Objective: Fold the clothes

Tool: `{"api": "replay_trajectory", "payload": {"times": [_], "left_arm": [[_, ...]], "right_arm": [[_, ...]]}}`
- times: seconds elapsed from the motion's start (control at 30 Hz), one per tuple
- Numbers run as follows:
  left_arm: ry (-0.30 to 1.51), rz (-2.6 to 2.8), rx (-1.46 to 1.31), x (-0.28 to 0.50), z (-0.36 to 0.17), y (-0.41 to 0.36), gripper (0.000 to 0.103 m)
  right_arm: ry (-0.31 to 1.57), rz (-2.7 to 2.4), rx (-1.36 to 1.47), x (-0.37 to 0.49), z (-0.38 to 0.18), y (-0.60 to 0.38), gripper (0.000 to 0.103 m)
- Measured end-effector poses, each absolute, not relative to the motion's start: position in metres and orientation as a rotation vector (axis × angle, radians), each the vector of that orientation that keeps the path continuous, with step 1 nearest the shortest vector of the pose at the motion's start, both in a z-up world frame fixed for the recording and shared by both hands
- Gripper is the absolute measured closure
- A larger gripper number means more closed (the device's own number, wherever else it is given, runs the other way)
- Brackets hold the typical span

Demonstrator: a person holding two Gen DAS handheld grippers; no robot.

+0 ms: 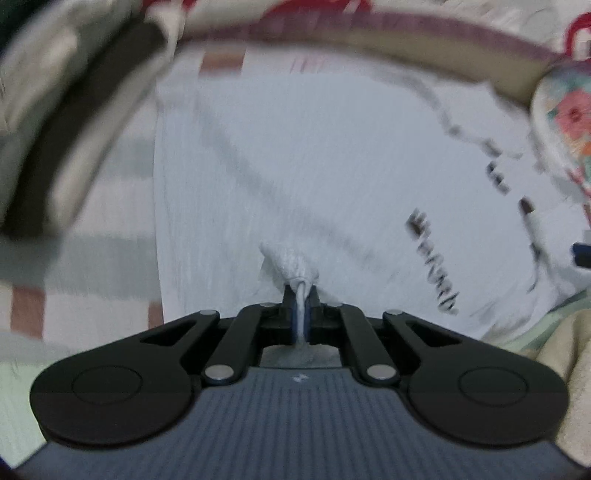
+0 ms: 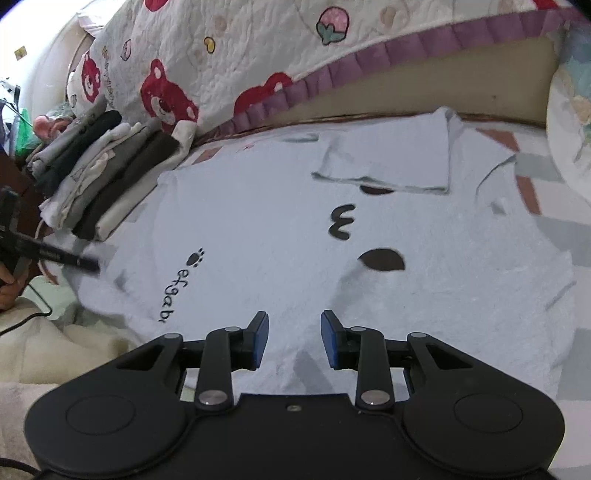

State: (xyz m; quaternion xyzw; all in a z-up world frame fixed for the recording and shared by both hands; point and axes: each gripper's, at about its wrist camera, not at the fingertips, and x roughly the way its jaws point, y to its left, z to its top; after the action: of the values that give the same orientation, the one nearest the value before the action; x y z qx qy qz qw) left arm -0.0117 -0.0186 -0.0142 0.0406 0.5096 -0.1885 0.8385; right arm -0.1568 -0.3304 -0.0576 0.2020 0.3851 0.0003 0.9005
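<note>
The white T-shirt [image 2: 280,229] lies spread on the bed, its far sleeve folded in (print up), and we have its left edge pinched in our left gripper [image 1: 302,314], while our right gripper [image 2: 294,339] hovers unclenched over the near hem.

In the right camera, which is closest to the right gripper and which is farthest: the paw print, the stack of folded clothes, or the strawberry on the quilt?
From the right gripper:
1. Paw print, on the white shirt, ahead to the left.
2. Stack of folded clothes, far left by the bed edge.
3. Strawberry, up on the quilt, at the back.
</note>
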Motion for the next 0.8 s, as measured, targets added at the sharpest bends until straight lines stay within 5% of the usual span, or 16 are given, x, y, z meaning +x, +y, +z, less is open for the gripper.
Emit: {"api": "replay_trajectory", "payload": {"times": [0.43,0.53,0.67,0.8], "left_arm": [[0.578,-0.743,0.203,-0.014,0.067,-0.147,0.100],[0.504,-0.912,0.177,-0.019,0.082,-0.196,0.100],[0.515,-1.193,0.096,-0.035,0.081,-0.262,0.100],[0.802,-1.356,-0.028,-0.033,0.020,-0.333,0.095]], "right_arm": [[0.820,-0.039,0.526,-0.153,-0.075,-0.349,0.064],[0.730,-0.029,0.751,-0.170,-0.080,-0.377,0.060],[0.498,-0.002,1.091,-0.208,-0.082,-0.418,0.060],[0.446,-0.095,1.059,-0.238,-0.073,-0.436,0.059]]}}
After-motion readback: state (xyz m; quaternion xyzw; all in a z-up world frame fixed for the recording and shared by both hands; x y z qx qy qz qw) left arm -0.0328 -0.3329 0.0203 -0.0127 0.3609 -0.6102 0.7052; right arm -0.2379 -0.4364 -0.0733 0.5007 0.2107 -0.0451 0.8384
